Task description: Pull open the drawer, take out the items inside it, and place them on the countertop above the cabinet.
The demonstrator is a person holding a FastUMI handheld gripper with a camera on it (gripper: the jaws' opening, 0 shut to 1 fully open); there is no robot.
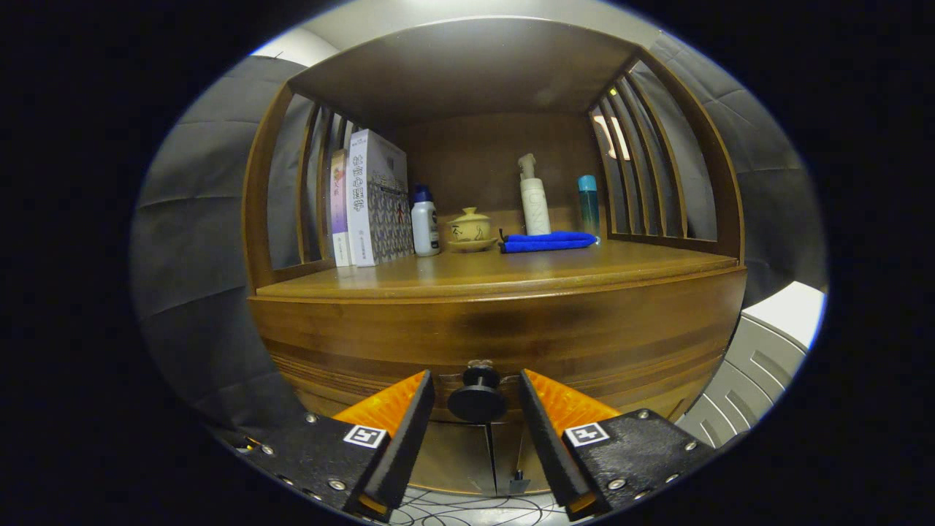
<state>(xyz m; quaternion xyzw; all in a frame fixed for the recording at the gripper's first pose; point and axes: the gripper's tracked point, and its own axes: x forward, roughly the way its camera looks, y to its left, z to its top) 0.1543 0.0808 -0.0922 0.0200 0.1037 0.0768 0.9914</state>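
Flanking the drawer knob [477, 395], the gripper [477, 416] jaws stand released, gaps either side.

Dim, warm indoor light from overhead; the countertop [511, 267] catches a soft sheen while the cabinet's [504, 329] upper recess sinks into shadow. Small glare patch behind the right slats [617, 135]. Strong fisheye bowing: the drawer front [409, 351] curves hard, edges smear. The gripper [476, 398] fingers, spread either side of the knob [476, 398], look slightly soft; centre stays sharp.
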